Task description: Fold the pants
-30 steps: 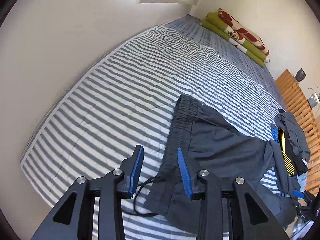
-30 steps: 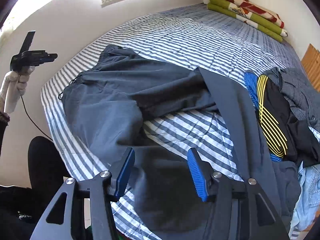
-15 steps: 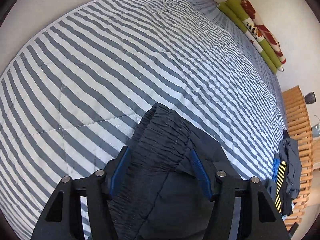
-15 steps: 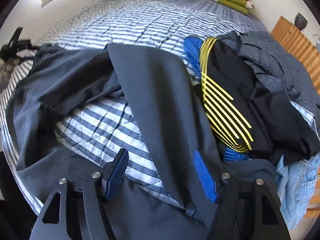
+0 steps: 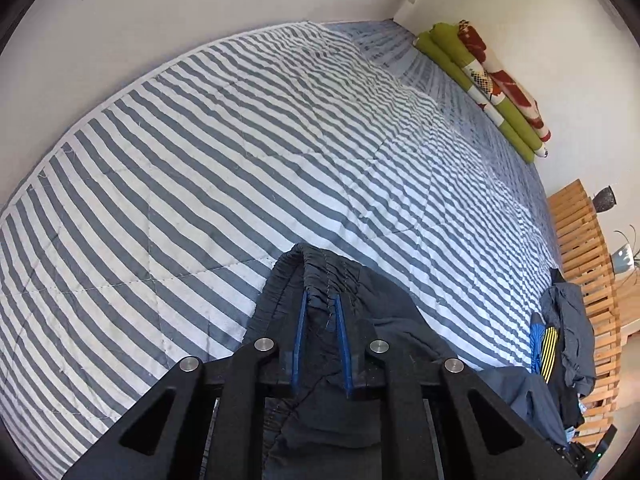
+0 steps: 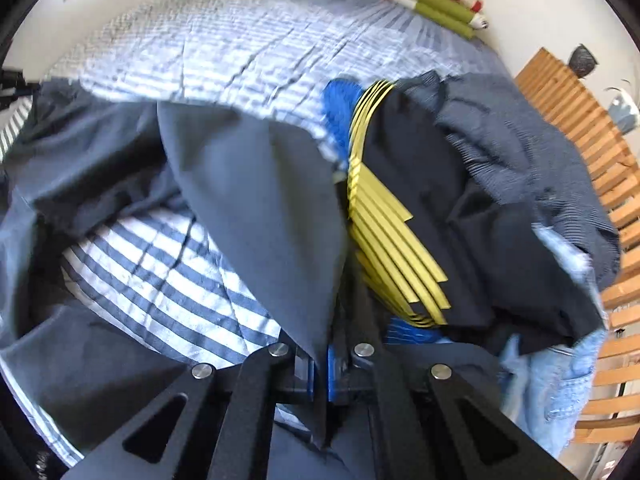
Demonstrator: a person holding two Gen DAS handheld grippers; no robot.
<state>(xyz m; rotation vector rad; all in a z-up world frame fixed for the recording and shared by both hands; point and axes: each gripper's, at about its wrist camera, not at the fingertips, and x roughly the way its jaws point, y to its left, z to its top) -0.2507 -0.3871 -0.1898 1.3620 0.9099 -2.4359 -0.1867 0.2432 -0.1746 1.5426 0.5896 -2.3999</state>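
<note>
Both grippers dropped from hovering over the bed to the dark grey pants (image 6: 256,184); jaws had just been closing. Left gripper (image 5: 321,300) was clenched on the gathered elastic waistband (image 5: 316,276), near-centre of the striped bed cover (image 5: 240,152). Right gripper (image 6: 320,364) was clamped tight on a pant leg edge at the near right, just beside the clothes pile (image 6: 460,200). Pants lay crumpled across the near side of the bed, legs splayed. Risk: right fingers may have caught only a thin single layer, so cloth could slip on lift; the leg lay against the pile, so pulling could drag other garments along.
</note>
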